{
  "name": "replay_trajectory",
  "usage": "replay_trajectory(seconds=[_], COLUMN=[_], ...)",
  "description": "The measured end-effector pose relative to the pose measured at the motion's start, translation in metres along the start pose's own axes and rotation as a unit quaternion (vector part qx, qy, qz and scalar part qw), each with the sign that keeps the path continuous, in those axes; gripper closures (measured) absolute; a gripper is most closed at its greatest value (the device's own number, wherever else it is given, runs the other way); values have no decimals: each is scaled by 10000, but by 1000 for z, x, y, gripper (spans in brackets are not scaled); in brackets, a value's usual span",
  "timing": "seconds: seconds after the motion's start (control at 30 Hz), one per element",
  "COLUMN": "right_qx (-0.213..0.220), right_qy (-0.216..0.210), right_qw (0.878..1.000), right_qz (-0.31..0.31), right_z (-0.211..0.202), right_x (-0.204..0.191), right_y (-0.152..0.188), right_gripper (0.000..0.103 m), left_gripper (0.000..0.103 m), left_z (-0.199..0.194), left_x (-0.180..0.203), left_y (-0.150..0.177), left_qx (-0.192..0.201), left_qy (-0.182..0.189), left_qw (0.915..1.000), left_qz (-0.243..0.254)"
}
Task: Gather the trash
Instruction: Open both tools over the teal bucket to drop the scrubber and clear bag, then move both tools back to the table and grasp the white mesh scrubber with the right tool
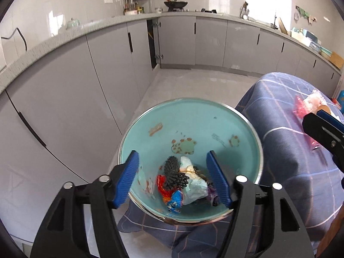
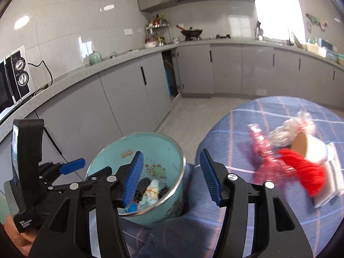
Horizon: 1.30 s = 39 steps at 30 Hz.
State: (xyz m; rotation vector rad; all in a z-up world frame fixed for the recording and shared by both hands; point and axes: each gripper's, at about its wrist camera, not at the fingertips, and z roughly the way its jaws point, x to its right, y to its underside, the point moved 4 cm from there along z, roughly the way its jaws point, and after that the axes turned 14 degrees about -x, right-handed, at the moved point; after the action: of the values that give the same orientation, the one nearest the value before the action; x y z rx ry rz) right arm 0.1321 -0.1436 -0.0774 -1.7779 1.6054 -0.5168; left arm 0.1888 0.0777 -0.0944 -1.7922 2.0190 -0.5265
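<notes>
Both tools are open and hold nothing: left tool (image 1: 172, 180) over the bin (image 1: 240, 116), right tool (image 2: 172, 176) beside it. Reach slowly for the red wrapper (image 2: 301, 172) on the desk (image 2: 247, 124).

The left tool (image 1: 175, 180) points forward and down, its blue pads (image 1: 129, 182) spread wide apart with nothing between them. The right tool (image 2: 172, 176) is likewise held wide, empty, angled forward and down, to the right of the left tool (image 2: 71, 167).
</notes>
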Motion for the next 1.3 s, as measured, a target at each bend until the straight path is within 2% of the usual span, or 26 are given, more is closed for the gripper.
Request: replay_trajectory(seconds=[0.23,0.37,0.43,0.57,0.67,0.73,0.93,1.1,1.3], right_qx=[255,339,385,432,459,508,715,738,623], right_qy=[200,243,288,363,368,417,636,826,1020], right_qw=[9994,9987,9983,9979,9974,9968,9937,9910,9873], right_qz=[148,289,318,331,419,449,586,757,1047], right_z=[-37,-53,-61,-72,-81,-86,-105,-110,-110], right_x=[29,45,52,62,73,77,97,120,148], right_y=[8,16,20,28,35,37,49,61,78], right_gripper=[46,46,46,46,44,35,27,27,27], left_gripper=[21,15,10,6,6,6,6,6,6], left_z=[-37,-54,-61,-69,-75,-76,-82,-82,-71], left_x=[31,50,58,67,74,79,95,117,141], left_y=[1,7,10,16,20,23,30,38,47], left_qx=[322,590,665,711,750,749,718,729,555], left_qy=[34,-144,-247,-180,-168,-136,31,115,247], left_qw=[9995,9981,9974,9973,9970,9971,9974,9970,9973], left_qz=[45,113,131,99,75,50,26,225,406])
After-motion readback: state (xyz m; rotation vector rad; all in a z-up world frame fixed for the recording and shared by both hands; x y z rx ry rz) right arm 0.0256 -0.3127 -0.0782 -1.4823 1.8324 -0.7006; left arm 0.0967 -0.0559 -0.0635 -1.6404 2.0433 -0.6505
